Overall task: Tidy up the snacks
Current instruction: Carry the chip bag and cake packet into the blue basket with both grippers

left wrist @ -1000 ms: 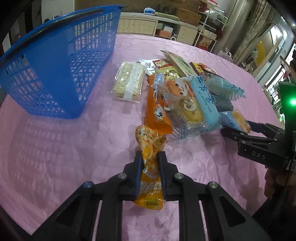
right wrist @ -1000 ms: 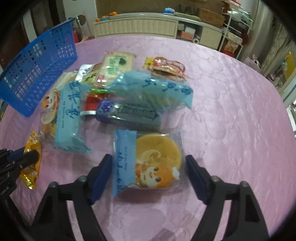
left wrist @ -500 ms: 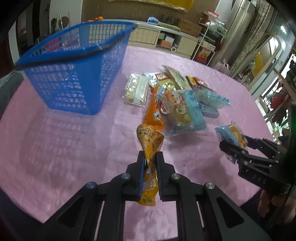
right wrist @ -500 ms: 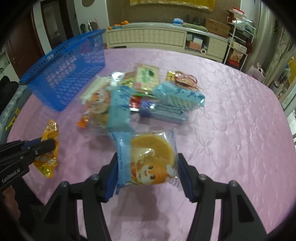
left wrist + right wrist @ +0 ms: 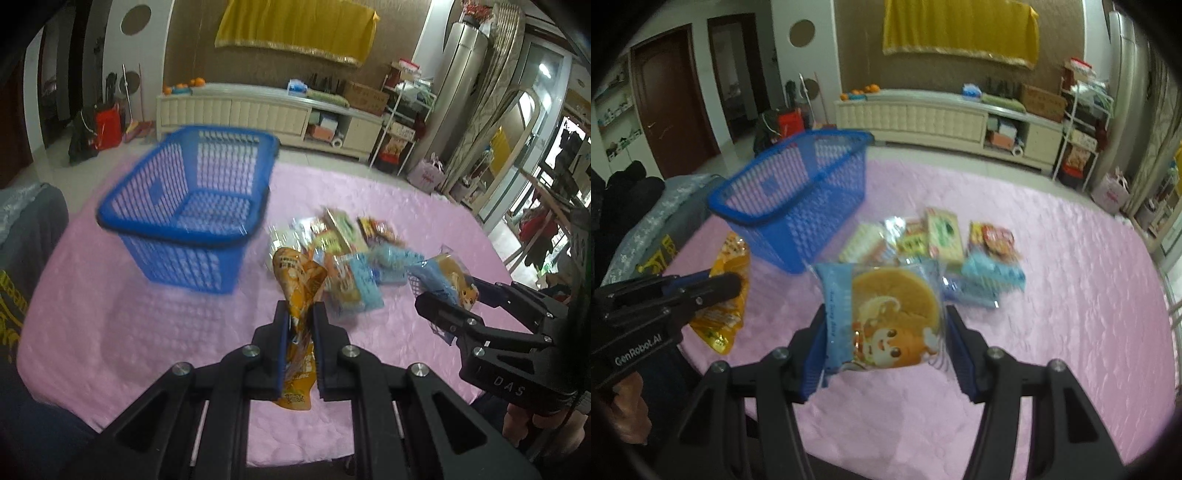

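Observation:
My left gripper (image 5: 300, 317) is shut on a long orange snack packet (image 5: 299, 284), held up above the pink tablecloth. My right gripper (image 5: 886, 332) is shut on a blue cake packet (image 5: 882, 317) with a cartoon figure, also lifted off the table. The blue mesh basket (image 5: 192, 206) stands empty at the far left, beyond both grippers. A heap of snack packets (image 5: 347, 251) lies to the right of the basket. In the right wrist view the left gripper (image 5: 733, 286) shows at the left with the orange packet (image 5: 727, 291) hanging from it.
The table's pink cloth (image 5: 1071, 295) runs wide to the right of the heap. A person's hand (image 5: 532, 417) holds the right gripper's handle. A grey cushioned seat (image 5: 665, 206) sits off the table's left edge. A cream sideboard (image 5: 923, 114) stands behind the table.
Both grippers have risen from the table with their packets, so more of the room shows. The right jaws closed onto the cake packet, which left the cloth.

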Motion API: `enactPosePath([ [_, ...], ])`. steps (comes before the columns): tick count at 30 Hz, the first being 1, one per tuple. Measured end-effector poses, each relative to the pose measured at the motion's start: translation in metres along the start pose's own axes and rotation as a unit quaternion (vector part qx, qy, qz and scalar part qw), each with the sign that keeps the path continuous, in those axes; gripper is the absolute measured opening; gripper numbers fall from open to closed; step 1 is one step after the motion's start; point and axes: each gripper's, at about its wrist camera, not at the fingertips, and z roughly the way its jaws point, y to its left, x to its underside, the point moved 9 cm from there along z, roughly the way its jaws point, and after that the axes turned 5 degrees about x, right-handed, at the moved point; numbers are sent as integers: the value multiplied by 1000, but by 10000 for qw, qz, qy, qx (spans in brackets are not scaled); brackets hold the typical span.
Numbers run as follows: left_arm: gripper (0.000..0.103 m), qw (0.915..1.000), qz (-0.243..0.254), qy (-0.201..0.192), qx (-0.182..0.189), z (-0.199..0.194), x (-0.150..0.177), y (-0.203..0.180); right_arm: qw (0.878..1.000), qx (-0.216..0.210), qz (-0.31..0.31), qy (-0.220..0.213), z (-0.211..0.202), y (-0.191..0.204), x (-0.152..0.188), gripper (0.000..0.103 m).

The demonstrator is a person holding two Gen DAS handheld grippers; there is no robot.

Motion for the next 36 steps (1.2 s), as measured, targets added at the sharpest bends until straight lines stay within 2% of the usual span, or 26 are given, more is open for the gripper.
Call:
enactPosePath([
  [8,11,9992,147,-304,-215,-20,-50,38,9994,-267,-1,-239,-4,30,-41,63],
  [18,11,9973,309,-387,-545,-12,-97,97,9977,-621,-82,-242,26,80,-91,63],
  [24,11,9976,333,-296,-537,8,-113,129,9975,-632,-245,-190,51,100,-114,63],
  [26,11,9985,296,-223,-410,20,-117,138,9968,-774,-176,-58,64,108,-119,63],
  [31,12,9995,304,22,-6,45,-117,143,9956,-889,-232,159,87,124,-118,63],
  [34,13,9992,345,167,-95,61,-114,149,9965,-737,-84,374,105,123,-115,63],
  [36,13,9988,354,339,-38,72,-108,151,9952,-805,104,541,112,124,-112,63],
])
